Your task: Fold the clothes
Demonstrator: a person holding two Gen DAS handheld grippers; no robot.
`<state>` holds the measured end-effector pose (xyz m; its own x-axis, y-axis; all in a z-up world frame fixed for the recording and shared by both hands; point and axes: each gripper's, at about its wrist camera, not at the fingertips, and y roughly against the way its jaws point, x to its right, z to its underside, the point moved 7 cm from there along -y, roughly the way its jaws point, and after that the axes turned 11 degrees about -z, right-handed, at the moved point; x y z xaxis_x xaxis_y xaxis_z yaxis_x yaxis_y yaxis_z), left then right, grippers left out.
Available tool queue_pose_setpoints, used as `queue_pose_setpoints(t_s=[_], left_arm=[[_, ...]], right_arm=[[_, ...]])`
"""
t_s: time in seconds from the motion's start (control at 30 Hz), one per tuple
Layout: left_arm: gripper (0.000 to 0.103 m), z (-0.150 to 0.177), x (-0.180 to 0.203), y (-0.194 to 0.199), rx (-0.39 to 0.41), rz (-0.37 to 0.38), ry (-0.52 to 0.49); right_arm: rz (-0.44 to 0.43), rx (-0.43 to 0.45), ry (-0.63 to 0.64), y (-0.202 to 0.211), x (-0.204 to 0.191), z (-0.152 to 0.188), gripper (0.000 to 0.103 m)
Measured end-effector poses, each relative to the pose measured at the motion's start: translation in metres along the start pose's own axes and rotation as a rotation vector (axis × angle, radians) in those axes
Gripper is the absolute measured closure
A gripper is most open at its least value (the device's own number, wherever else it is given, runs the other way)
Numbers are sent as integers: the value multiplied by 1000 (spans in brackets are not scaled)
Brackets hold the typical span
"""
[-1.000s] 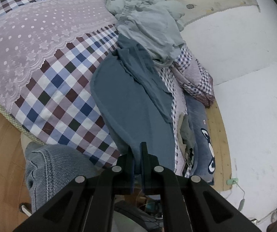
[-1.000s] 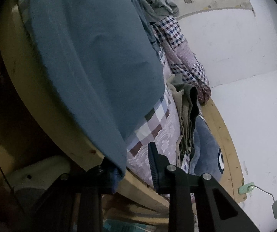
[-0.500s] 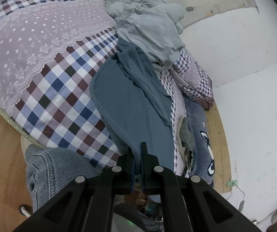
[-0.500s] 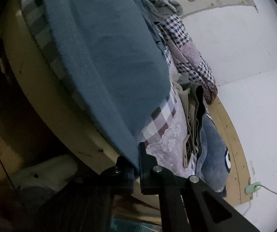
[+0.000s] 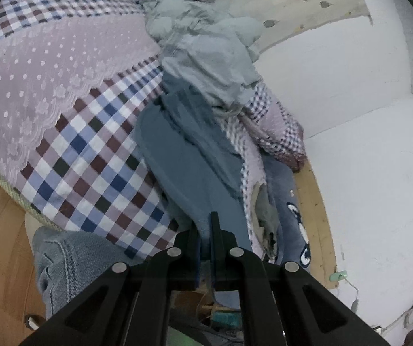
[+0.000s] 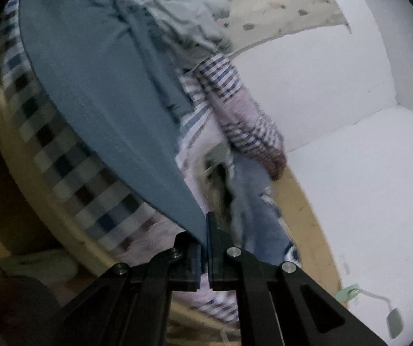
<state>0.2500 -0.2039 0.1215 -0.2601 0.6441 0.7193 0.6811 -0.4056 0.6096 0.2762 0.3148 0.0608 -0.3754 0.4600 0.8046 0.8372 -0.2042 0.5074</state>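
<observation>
A dark teal garment (image 5: 183,158) lies stretched over the checked bedspread (image 5: 91,150), running from the bed's middle to its near edge. My left gripper (image 5: 205,230) is shut on the garment's near hem. In the right wrist view the same teal garment (image 6: 105,92) hangs as a taut sheet, and my right gripper (image 6: 205,230) is shut on its lower corner. A pale grey-green garment (image 5: 206,52) is heaped at the teal one's far end.
A grey knitted piece (image 5: 62,262) sits at the lower left over the wooden floor. A blue cushion with a cartoon face (image 5: 290,216) and crumpled olive cloth (image 5: 264,216) lie by the bed's right edge. A white wall (image 5: 365,173) stands to the right.
The right gripper went from open beside the teal hem to shut on its corner, then lifted it. The left gripper kept its hold and rose a little, pulling the garment tauter.
</observation>
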Motion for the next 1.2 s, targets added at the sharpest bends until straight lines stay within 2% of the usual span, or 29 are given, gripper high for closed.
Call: queue_pose_setpoints(t_s=[0.4,0.83,1.2], left_arm=[[101,-7,8,51,94,35,-36],[101,9,14,104,137,118,-44],[101,26,24,162,197,176,-55]], right_arm=[[117,134,21,59,83,-43,103],[96,156,-140,104,114,-50,103],[156,209,-170,174,150,-47,103]])
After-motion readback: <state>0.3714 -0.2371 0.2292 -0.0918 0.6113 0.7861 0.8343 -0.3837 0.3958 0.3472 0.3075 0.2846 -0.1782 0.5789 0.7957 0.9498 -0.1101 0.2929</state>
